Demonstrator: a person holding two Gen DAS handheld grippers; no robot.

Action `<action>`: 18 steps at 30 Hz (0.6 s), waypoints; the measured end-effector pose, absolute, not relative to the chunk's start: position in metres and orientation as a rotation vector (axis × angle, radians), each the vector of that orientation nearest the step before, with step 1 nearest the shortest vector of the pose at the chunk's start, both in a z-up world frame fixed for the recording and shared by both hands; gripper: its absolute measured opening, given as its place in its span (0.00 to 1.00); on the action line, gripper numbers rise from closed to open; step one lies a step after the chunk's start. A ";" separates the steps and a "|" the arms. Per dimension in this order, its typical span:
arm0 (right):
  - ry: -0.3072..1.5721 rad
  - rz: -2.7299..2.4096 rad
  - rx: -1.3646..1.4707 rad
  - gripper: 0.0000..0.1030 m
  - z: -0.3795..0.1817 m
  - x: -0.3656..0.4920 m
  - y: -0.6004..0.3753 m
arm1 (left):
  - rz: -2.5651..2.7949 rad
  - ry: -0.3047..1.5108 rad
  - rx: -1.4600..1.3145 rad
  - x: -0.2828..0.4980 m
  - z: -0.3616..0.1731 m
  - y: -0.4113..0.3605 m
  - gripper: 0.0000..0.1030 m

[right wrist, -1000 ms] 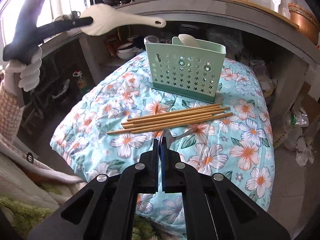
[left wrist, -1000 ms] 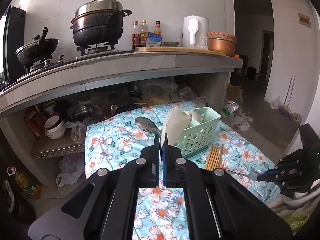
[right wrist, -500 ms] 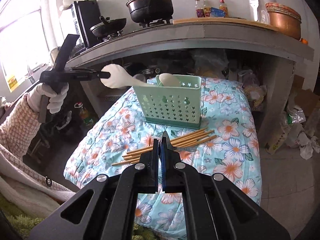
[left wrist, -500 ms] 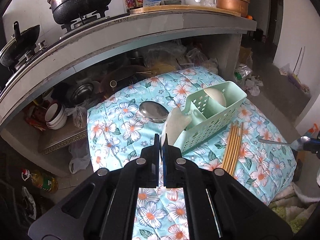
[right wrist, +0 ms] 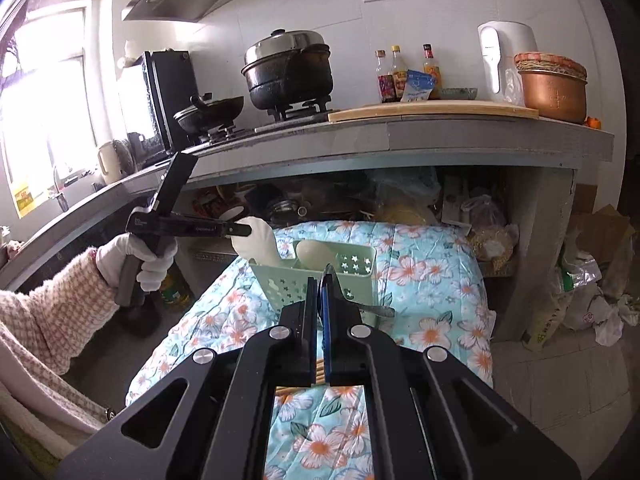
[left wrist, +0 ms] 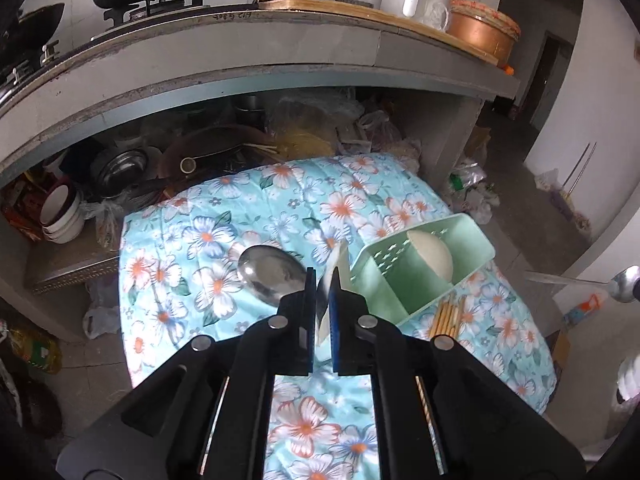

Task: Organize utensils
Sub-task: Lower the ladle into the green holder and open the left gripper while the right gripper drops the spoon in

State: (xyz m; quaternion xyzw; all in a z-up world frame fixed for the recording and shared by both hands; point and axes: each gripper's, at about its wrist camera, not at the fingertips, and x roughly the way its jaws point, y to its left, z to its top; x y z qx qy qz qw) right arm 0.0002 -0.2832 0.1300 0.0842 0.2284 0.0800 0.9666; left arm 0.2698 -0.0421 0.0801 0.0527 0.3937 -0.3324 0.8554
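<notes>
My left gripper hovers by the near end of the green caddy. Its jaws are opening, and a thin gap shows beside the white rice spoon still standing between them. In the right wrist view that white rice spoon slants from the left gripper down into the caddy. Another white spoon stands in the caddy. My right gripper is shut on a metal spoon, which also shows as the metal spoon at the right edge of the left wrist view.
A large steel ladle lies on the floral cloth left of the caddy. Wooden chopsticks lie beside the caddy's near side. A concrete counter with pots overhangs the far side. Clutter fills the shelf beneath it.
The left gripper moved toward the caddy and tipped down, lowering the white spoon's handle into it; its jaws have parted slightly. The right gripper rose off the cloth with the metal spoon.
</notes>
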 end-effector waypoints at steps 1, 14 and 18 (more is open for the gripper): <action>0.451 0.166 0.173 0.02 0.133 0.002 -0.284 | -0.718 0.821 0.064 0.272 0.080 -0.040 0.11; 0.349 0.301 0.236 0.02 0.165 0.051 -0.285 | -0.766 0.572 -0.252 0.241 0.090 0.004 0.39; 0.399 0.308 0.245 0.02 0.147 0.081 -0.284 | -0.740 0.563 -0.248 0.218 0.073 0.021 0.43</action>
